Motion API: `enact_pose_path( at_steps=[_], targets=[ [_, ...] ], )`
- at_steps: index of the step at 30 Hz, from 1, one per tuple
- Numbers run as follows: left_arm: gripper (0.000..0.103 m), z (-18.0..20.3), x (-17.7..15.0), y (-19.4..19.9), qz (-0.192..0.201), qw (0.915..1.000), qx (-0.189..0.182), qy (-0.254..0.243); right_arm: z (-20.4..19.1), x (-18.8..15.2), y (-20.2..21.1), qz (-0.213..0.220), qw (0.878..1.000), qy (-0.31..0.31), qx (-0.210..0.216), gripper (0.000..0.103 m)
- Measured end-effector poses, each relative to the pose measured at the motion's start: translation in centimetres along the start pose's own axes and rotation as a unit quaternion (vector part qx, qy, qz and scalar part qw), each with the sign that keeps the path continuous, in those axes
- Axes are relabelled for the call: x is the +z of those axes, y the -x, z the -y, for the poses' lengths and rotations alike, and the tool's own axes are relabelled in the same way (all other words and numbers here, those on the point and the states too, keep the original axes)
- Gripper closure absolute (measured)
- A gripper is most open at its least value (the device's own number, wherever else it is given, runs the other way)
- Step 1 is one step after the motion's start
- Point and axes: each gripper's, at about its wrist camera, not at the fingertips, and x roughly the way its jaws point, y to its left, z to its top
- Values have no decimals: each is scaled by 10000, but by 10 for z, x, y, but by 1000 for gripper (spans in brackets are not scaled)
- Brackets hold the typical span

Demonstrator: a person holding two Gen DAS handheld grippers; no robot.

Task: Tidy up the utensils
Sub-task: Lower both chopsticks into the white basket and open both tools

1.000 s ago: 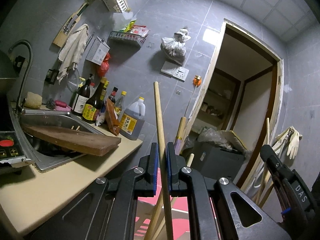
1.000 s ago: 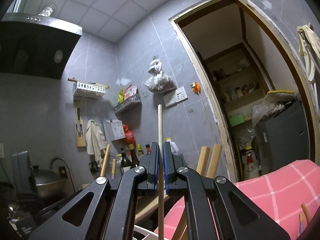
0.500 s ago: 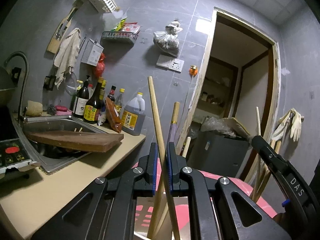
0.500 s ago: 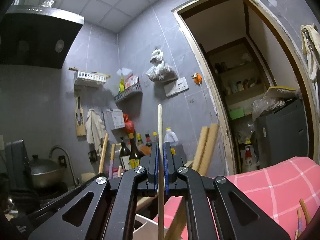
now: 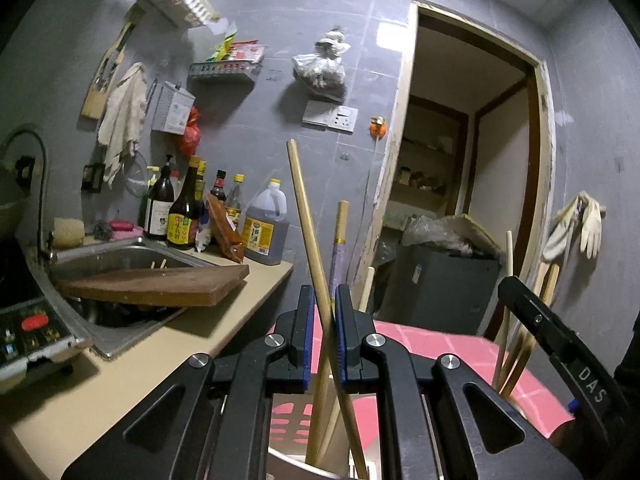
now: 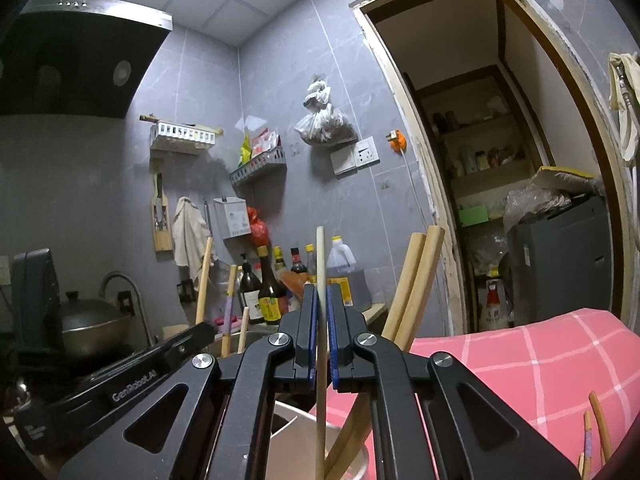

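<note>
Newly tilted round wooden chopstick (image 5: pixel 310 236)

Your left claw (image 5: pixel 323 328) is black with blue pads, and the chopstick (image 5: pixel 308 236) it clamps is pale yellow wood; the right claw (image 6: pixel 319 328) shows the same black and blue around a cream chopstick (image 6: pixel 319 268). Below you lies a pink cloth (image 6: pixel 520 360) checked with paler lines. The worktop (image 5: pixel 160 352) is beige, the cutting board (image 5: pixel 160 286) reddish brown, the wall tiles (image 5: pixel 312 12) grey.
</note>
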Motion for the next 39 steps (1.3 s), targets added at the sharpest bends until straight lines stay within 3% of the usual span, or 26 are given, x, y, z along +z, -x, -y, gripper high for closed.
enact_pose_path(
  at_steps=[9, 27, 39],
  targets=[
    [94, 2, -4, -3, -101, 9993, -101, -349, 3, -1, 6, -37, 10000, -10, -27, 99],
    [94, -14, 3, -5, -321, 9976, -490, -372, 5, -4, 9, -143, 9999, -36, -14, 99],
    [94, -26, 27, 12, 211, 9994, -250, -121, 4, -5, 7, -190, 9998, -25, 56, 99]
  ],
)
